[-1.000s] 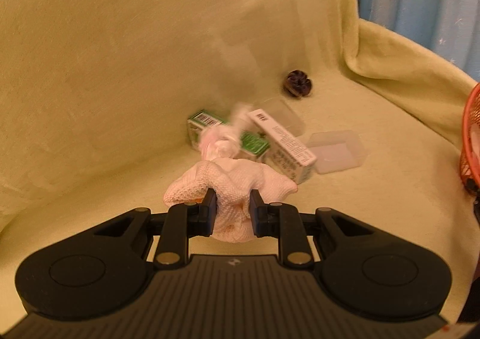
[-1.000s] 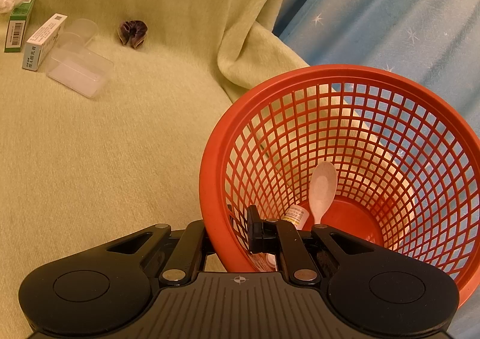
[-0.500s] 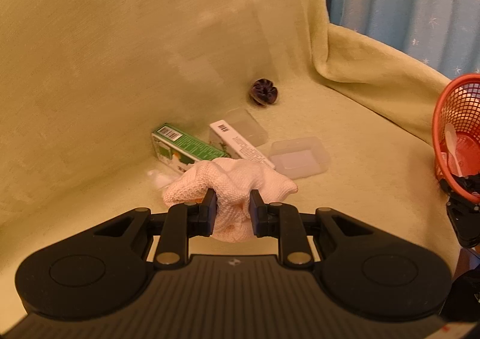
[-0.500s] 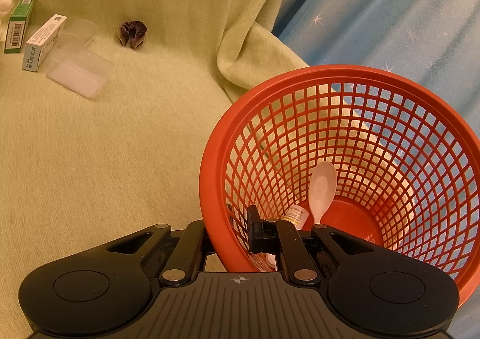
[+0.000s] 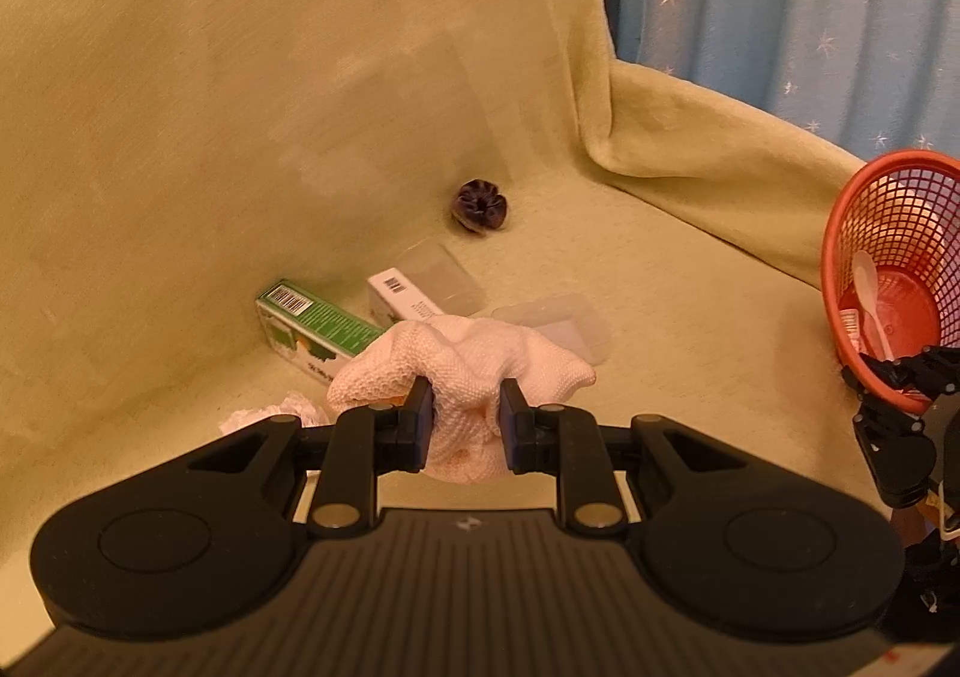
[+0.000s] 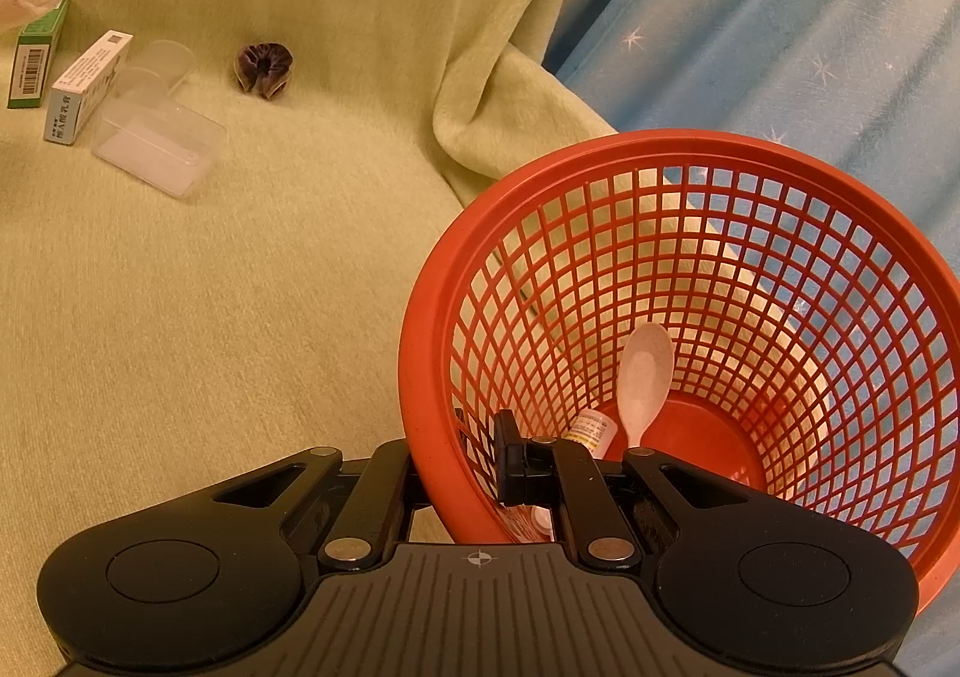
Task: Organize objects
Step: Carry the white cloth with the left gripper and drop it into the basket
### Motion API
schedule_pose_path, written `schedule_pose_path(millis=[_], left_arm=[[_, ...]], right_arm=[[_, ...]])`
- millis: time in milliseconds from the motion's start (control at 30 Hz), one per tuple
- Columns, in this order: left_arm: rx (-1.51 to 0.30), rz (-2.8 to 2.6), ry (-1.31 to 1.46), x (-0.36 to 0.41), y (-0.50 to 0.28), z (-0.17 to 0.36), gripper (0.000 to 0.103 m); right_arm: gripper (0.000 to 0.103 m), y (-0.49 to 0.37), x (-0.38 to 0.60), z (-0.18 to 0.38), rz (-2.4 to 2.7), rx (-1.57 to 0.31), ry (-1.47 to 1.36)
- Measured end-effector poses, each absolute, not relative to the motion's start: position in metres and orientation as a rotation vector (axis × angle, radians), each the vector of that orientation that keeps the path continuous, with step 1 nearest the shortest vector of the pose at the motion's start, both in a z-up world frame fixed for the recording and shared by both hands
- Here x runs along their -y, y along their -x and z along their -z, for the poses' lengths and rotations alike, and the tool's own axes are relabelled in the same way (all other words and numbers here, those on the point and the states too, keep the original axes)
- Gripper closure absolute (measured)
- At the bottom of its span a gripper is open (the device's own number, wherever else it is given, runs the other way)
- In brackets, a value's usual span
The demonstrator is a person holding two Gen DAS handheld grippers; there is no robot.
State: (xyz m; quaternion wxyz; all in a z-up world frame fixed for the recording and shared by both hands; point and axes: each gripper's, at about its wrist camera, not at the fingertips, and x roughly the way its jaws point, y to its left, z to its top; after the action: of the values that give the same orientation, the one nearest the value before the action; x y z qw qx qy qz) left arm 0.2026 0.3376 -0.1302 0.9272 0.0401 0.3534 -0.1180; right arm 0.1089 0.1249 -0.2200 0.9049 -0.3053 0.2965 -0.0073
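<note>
My left gripper [image 5: 462,416] is shut on a pale pink cloth [image 5: 474,371] and holds it above the sofa seat. My right gripper [image 6: 462,473] is shut on the near rim of a red mesh basket [image 6: 432,317], one finger inside and one outside. The basket also shows at the right edge of the left wrist view [image 5: 831,251]. Inside it lie a white spoon [image 6: 642,383] and a small bottle [image 6: 591,431]. A green box [image 5: 318,326], a white box [image 5: 402,296] and a clear plastic container [image 5: 558,320] lie on the seat beyond the cloth.
A dark purple scrunchie [image 5: 480,206] lies at the seat's back. A crumpled white tissue [image 5: 270,413] lies left of the cloth. A clear cup [image 6: 159,65] lies by the white box. The sofa wears a green cover [image 6: 240,287]; a blue starred curtain [image 6: 780,35] hangs behind.
My left gripper has lifted the pink cloth and swung right, bringing the basket into view. The white tissue has dropped to the seat. The right gripper has not moved.
</note>
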Motion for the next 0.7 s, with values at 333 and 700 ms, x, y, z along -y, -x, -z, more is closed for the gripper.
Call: schedule_pose_path(millis=[333,700], left_arm=[[-0.696,0.310,-0.099,-0.318,-0.204,0.116,0.084],[-0.660,0.441,-0.124,-0.278,-0.207,0.099,0.084]], right_arm=[[0.098,-0.109,-0.125,0.220,0.014,-0.612,0.631],[0.098,-0.109,-0.125,0.220,0.013,-0.611,0.631]])
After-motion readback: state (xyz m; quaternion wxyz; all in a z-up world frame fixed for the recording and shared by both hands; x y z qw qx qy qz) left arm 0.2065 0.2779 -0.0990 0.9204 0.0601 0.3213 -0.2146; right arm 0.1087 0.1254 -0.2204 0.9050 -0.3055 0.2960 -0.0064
